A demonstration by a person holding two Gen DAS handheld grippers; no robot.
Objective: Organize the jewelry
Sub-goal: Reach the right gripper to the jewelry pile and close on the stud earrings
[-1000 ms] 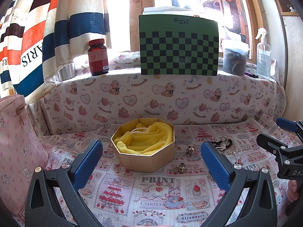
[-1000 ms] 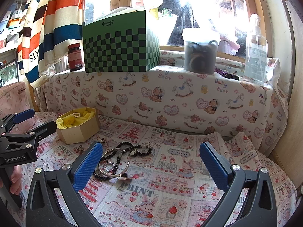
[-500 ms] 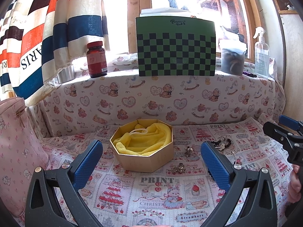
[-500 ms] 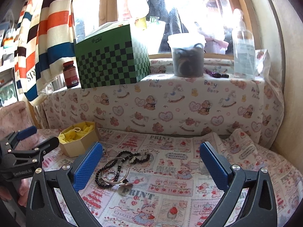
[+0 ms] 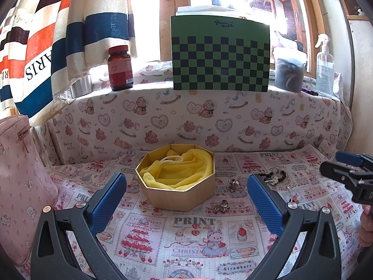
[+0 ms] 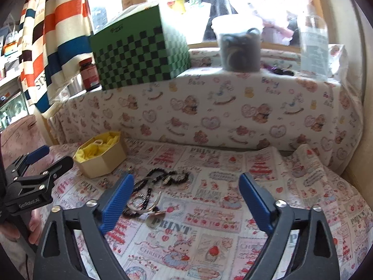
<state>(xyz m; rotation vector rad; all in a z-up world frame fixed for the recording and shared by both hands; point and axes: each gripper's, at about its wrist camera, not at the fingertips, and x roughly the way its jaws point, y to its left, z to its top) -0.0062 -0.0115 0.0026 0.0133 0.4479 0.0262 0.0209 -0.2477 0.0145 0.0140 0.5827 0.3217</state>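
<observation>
An octagonal cardboard box (image 5: 179,198) lined with yellow cloth stands on the printed cloth, just ahead of my open left gripper (image 5: 186,179). Two small metal charms (image 5: 220,206) lie right of the box, and black beads (image 5: 276,176) lie further right. My right gripper (image 5: 345,170) shows at the right edge. In the right wrist view the right gripper (image 6: 186,179) is open and its jaws are closing. A black bead string (image 6: 167,178) and a silver ring (image 6: 144,200) lie by its left finger (image 6: 116,200), and no pad presses on them. The box (image 6: 102,161) and left gripper (image 6: 46,161) are at the left.
A raised ledge at the back carries a green checkered box (image 5: 220,53), a brown bottle (image 5: 120,68), a plastic tub (image 5: 289,72) and a pump bottle (image 5: 324,70). A pink bag (image 5: 16,175) stands left under a striped cloth (image 5: 58,35). A person's hand (image 5: 367,224) holds the right gripper.
The right gripper's jaws have narrowed, and its view has tilted and drawn nearer the beads. The left gripper has stayed in place and open.
</observation>
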